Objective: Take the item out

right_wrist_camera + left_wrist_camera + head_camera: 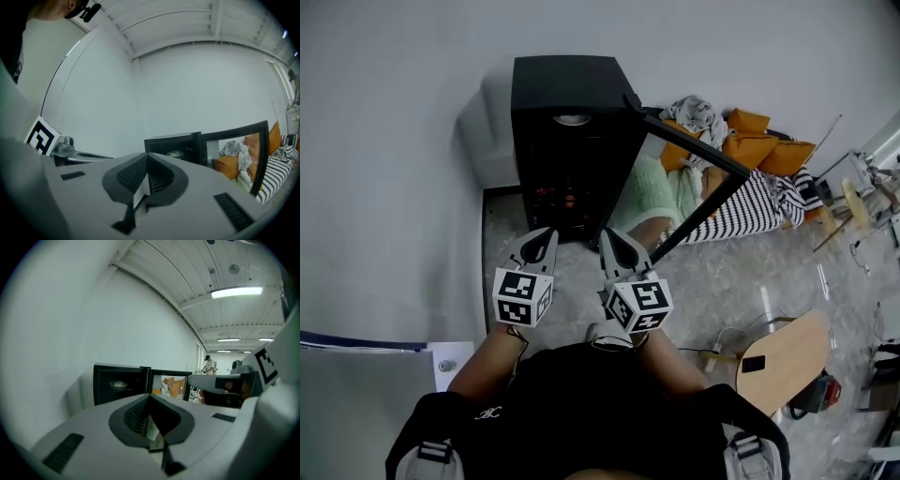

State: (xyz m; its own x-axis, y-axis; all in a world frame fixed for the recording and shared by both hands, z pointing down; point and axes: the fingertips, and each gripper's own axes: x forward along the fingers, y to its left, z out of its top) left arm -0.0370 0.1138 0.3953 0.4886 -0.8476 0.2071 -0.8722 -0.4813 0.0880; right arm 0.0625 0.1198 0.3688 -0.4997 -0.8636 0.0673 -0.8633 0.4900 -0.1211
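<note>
A black cabinet (572,141) stands on the floor against the white wall, its glass door (694,183) swung open to the right. On a shelf inside it rests a pale shallow bowl (572,119), also seen as the bowl (118,384) in the left gripper view and the bowl (176,153) in the right gripper view. My left gripper (546,236) and right gripper (607,234) hover side by side just in front of the opening and point into it. Both are shut with nothing between the jaws, and neither touches the cabinet or the bowl.
Orange cushions and crumpled clothes (741,141) lie on a striped cloth (755,202) right of the open door. A round wooden table (783,356) stands at the lower right. The wall (394,141) closes in the left side. A person (209,364) stands far off.
</note>
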